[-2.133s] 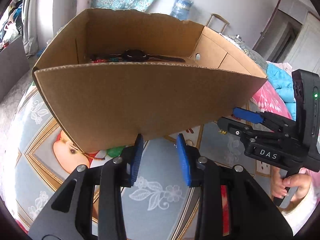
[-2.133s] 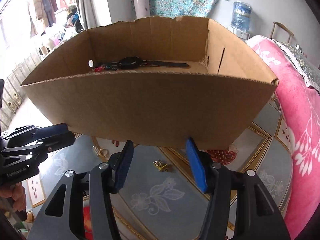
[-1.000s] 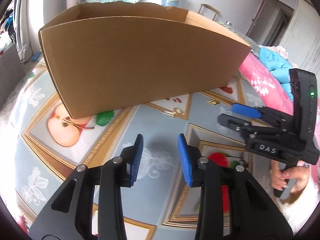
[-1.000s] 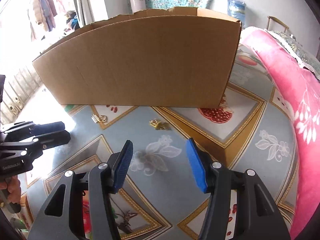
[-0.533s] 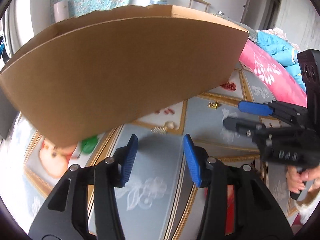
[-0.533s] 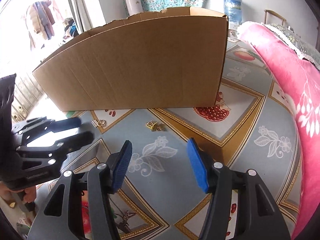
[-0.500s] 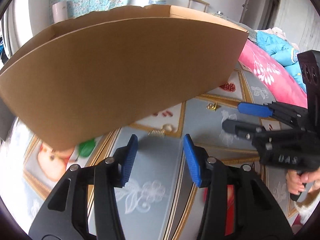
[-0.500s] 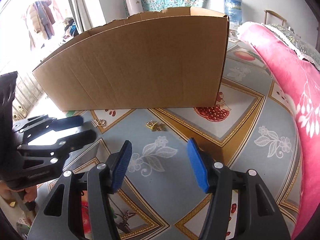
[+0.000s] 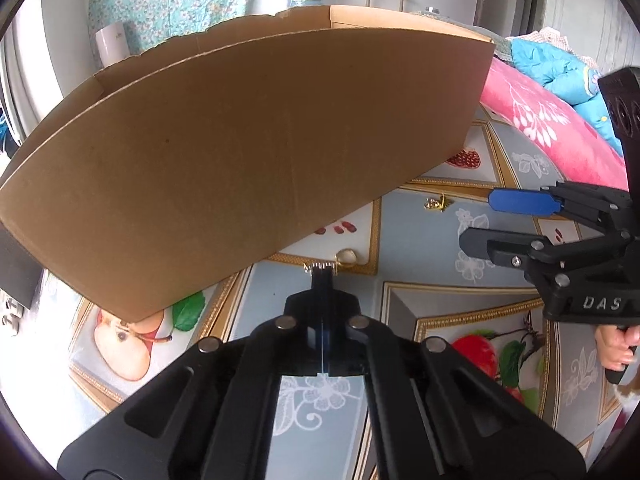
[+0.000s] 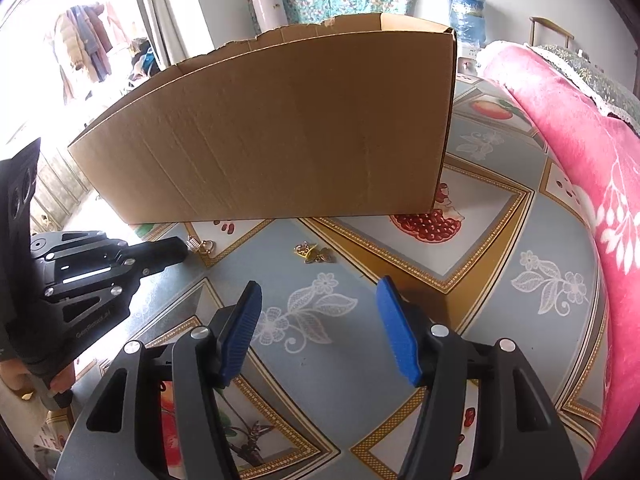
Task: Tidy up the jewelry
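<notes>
A large cardboard box (image 9: 240, 140) (image 10: 280, 132) stands on the fruit-patterned table cover, and its near wall hides its inside. In front of it lie a small silver comb-like piece (image 9: 320, 267) (image 10: 193, 244) and a gold ring (image 9: 346, 257) (image 10: 207, 246) beside it. My left gripper (image 9: 322, 277) (image 10: 182, 250) is shut, with its tips pinching the near edge of the comb-like piece. To the right lie gold and silver charms (image 9: 436, 203) (image 10: 310, 252). My right gripper (image 10: 320, 284) (image 9: 476, 220) hovers open just short of them, holding nothing.
A pink flowered blanket (image 10: 580, 140) borders the right side of the table cover (image 10: 500, 280), with blue bedding (image 9: 552, 64) behind it. A hand (image 9: 616, 344) holds the right gripper's handle. A water bottle (image 10: 466, 4) and a white cylinder (image 10: 270, 10) stand by the back wall.
My left gripper came down and forward to the comb-like piece, and its jaws went from open to shut. The right gripper has hardly moved.
</notes>
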Available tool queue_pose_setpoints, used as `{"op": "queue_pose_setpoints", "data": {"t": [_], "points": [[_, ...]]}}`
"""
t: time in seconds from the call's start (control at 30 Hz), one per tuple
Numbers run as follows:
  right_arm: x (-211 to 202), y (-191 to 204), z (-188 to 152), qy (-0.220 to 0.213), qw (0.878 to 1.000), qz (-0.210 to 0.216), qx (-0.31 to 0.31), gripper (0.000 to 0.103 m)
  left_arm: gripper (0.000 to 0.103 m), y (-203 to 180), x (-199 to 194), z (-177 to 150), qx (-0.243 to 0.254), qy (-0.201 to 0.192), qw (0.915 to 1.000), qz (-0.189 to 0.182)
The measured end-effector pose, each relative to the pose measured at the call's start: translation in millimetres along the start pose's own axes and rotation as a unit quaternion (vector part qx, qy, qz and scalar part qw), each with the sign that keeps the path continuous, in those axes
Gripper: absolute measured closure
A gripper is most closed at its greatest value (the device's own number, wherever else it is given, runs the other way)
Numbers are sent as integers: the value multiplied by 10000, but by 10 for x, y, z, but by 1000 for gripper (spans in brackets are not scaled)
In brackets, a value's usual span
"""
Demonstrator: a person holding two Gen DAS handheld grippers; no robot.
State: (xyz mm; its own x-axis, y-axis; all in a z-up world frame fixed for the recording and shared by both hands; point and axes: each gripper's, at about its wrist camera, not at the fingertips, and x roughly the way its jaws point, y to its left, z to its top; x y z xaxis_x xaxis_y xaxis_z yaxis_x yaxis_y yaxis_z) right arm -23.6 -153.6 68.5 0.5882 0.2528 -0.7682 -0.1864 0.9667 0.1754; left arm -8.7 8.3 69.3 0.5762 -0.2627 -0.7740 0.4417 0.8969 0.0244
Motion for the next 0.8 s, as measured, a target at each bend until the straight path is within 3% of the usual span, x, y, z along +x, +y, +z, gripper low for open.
{"op": "queue_pose_setpoints", "data": {"t": [0.27, 0.43, 0.8], "points": [[10, 29, 8, 14, 9999, -82, -63, 44, 103, -57, -202, -243, 154, 83, 9998, -22], [-7, 59, -18, 5, 10000, -21, -30, 44, 103, -129, -338, -439, 413, 60, 9990, 175], [-2, 305, 34, 14, 9989, 37, -475, 44, 103, -8, -450, -595, 219, -4, 9997, -104]]}}
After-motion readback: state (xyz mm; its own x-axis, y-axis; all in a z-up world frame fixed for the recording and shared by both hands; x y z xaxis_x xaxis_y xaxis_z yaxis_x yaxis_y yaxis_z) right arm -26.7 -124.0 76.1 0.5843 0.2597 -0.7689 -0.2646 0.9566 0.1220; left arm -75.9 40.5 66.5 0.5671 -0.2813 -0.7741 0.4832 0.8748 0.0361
